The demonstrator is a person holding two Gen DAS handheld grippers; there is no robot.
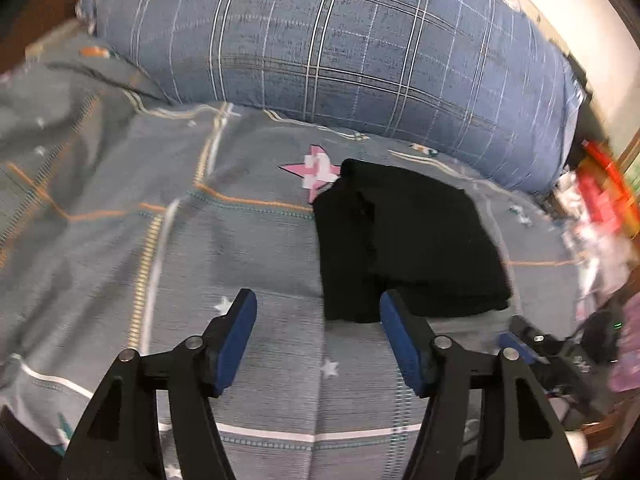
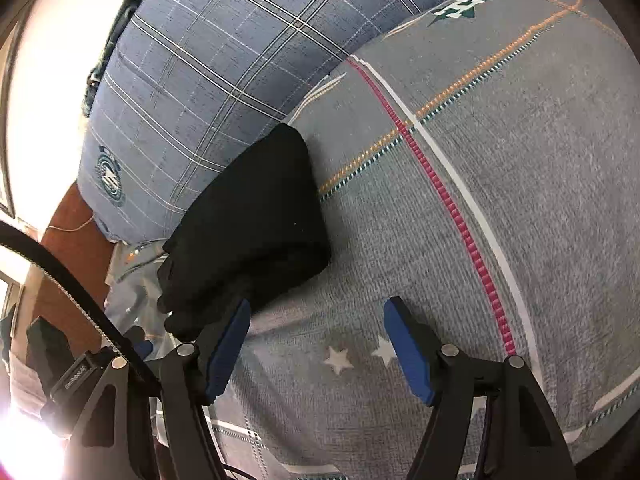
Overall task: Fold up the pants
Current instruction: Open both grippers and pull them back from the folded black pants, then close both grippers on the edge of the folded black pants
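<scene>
On the grey patterned bedsheet [image 1: 240, 248] | left gripper [image 1: 318, 344] spread, nothing between its pads | black pants [image 1: 404, 244] lie folded in a compact stack just before the plaid pillow [image 1: 340, 48] (soft, light, floppy; likely best pinched at a folded edge) | right gripper [image 2: 316, 344] spread, empty beside the stack

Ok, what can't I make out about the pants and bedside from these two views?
- Left wrist view: the folded black pants' near corner is hidden behind a finger of the left tool.
- Right wrist view: their near end sits behind a finger of the right tool; black fabric hides the fold layers.
- Left wrist view: the red bedside clutter is motion-blurred.
</scene>
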